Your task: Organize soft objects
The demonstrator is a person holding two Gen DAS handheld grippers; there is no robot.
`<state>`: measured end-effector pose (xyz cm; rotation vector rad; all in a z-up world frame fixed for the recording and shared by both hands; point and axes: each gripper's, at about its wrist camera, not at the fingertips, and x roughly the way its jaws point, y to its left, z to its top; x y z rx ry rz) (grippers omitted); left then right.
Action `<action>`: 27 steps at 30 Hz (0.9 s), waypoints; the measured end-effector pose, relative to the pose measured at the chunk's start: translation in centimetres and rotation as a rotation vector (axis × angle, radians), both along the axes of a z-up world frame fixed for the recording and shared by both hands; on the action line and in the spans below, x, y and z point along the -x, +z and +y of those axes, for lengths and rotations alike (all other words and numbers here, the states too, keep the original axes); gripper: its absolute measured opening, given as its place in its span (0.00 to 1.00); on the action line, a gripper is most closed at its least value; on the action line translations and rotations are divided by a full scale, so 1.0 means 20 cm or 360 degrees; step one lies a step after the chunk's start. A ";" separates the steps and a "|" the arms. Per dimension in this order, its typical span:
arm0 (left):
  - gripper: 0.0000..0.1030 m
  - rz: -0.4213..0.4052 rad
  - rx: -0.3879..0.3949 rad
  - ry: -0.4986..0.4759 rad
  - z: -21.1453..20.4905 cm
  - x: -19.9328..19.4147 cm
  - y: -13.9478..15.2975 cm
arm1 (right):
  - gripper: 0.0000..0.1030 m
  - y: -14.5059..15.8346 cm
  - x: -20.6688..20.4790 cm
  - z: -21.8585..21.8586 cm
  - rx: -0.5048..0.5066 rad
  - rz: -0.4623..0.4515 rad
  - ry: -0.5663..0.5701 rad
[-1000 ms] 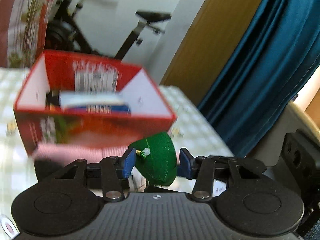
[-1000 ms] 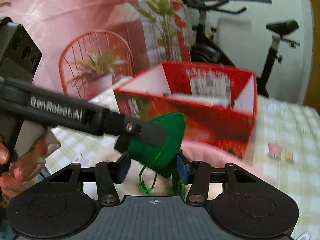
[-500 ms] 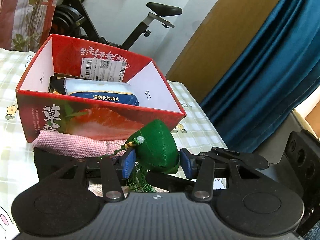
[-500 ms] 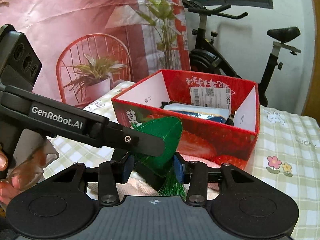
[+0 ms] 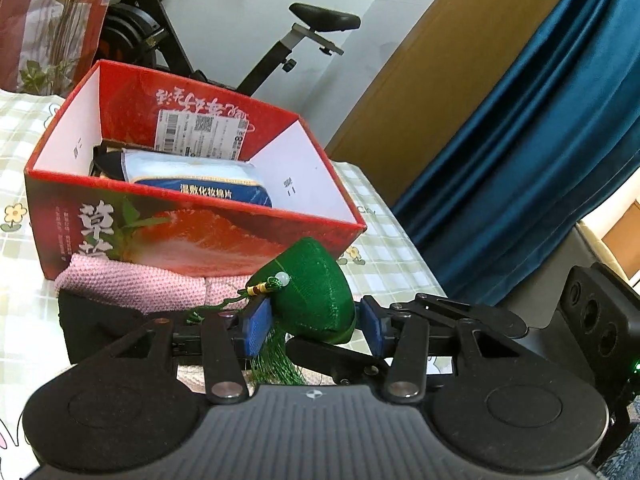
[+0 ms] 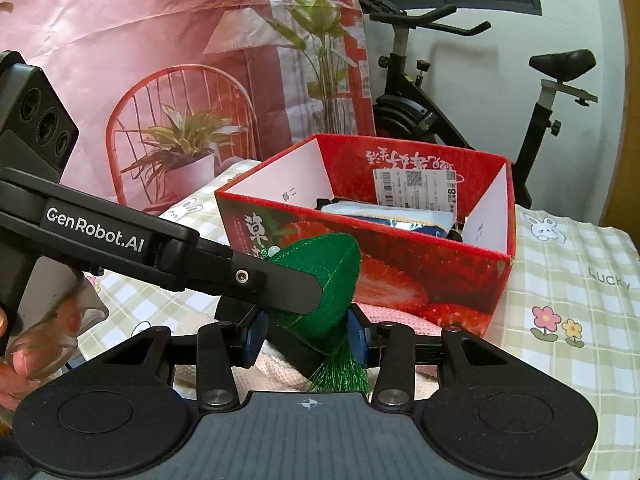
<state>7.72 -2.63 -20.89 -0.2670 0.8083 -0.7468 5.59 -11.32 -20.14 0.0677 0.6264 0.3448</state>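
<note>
A green cone-shaped sachet point(image 5: 316, 292) with a bead and a green tassel hangs in the air just in front of the red box point(image 5: 192, 196). My left gripper point(image 5: 314, 322) is shut on its sides with the blue pads. From the right wrist view, my right gripper point(image 6: 306, 338) is shut on the sachet's point(image 6: 328, 264) lower tip, by the tassel. The left gripper's black finger point(image 6: 260, 280) crosses in front of the sachet there. One right finger point(image 5: 328, 356) shows under the sachet in the left wrist view.
The red strawberry box point(image 6: 360, 232) stands open on the checked tablecloth point(image 6: 568, 304) with a blue-and-white packet point(image 5: 192, 176) inside. A pink knitted cloth point(image 5: 132, 284) lies against the box's front. An exercise bike point(image 6: 540, 92) stands behind the table, and a blue curtain point(image 5: 520, 140) hangs at the right.
The motion blur has settled. The sachet has rolled a little in the left pads, so its tassel now hangs below. The right pads have drawn slightly closer on its tip.
</note>
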 end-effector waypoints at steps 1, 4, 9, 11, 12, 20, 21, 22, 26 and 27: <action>0.48 -0.0013 0.0005 0.0002 0.00 0.00 0.01 | 0.38 0.01 0.00 0.00 0.0001 -0.0011 0.0002; 0.49 -0.0067 0.0028 0.0014 0.01 -0.02 0.09 | 0.38 0.09 -0.02 0.00 0.0003 -0.0058 0.0012; 0.49 -0.0221 0.0080 0.0044 0.04 -0.06 0.29 | 0.38 0.29 -0.11 -0.01 0.0001 -0.0191 0.0035; 0.49 -0.0290 0.0084 0.0047 0.05 -0.08 0.37 | 0.38 0.38 -0.15 -0.01 0.0013 -0.0250 0.0046; 0.49 -0.0326 0.0086 0.0051 0.06 -0.10 0.42 | 0.38 0.42 -0.18 -0.01 0.0018 -0.0283 0.0053; 0.49 -0.0503 0.0100 0.0125 0.12 -0.26 0.67 | 0.38 0.72 -0.42 0.05 0.0061 -0.0508 0.0093; 0.49 -0.0506 0.0103 0.0139 0.13 -0.29 0.69 | 0.38 0.73 -0.46 0.06 0.0068 -0.0519 0.0099; 0.49 -0.0508 0.0104 0.0149 0.14 -0.31 0.70 | 0.38 0.74 -0.50 0.07 0.0075 -0.0531 0.0106; 0.49 -0.0502 0.0082 0.0180 0.17 -0.38 0.69 | 0.38 0.74 -0.62 0.12 0.0107 -0.0559 0.0135; 0.49 -0.0489 0.0069 0.0186 0.17 -0.40 0.67 | 0.38 0.72 -0.65 0.13 0.0106 -0.0549 0.0141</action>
